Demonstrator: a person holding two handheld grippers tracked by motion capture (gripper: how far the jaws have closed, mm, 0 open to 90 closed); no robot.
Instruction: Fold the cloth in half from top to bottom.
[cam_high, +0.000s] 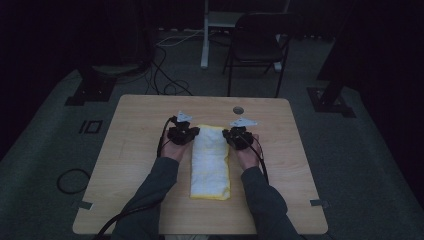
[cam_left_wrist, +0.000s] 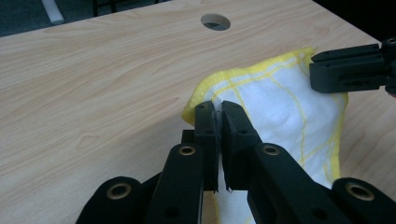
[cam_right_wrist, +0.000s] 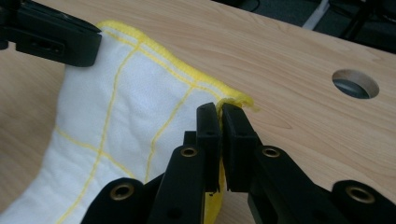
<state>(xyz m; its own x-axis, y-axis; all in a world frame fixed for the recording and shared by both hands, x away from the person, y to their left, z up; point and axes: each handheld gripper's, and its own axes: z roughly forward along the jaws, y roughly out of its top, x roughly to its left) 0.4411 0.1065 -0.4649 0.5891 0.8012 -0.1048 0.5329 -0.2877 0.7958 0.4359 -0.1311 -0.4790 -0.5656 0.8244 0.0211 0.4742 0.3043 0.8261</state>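
Observation:
A white cloth (cam_high: 211, 161) with yellow edging and yellow grid lines lies folded lengthwise in the middle of the wooden table (cam_high: 135, 165). My left gripper (cam_high: 196, 132) is shut on the cloth's far left corner; in the left gripper view the cloth (cam_left_wrist: 280, 107) is pinched between the closed jaws of the left gripper (cam_left_wrist: 218, 106). At the far right corner my right gripper (cam_high: 226, 133) is shut on the cloth (cam_right_wrist: 135, 116), its yellow hem caught at the tips of the right gripper (cam_right_wrist: 219, 108). The cloth's far end is raised slightly off the table.
A round cable hole (cam_high: 238, 110) sits in the table beyond the cloth. A black chair (cam_high: 256, 45) and a white stand (cam_high: 206, 35) are on the floor behind the table. Cables trail on the floor at left.

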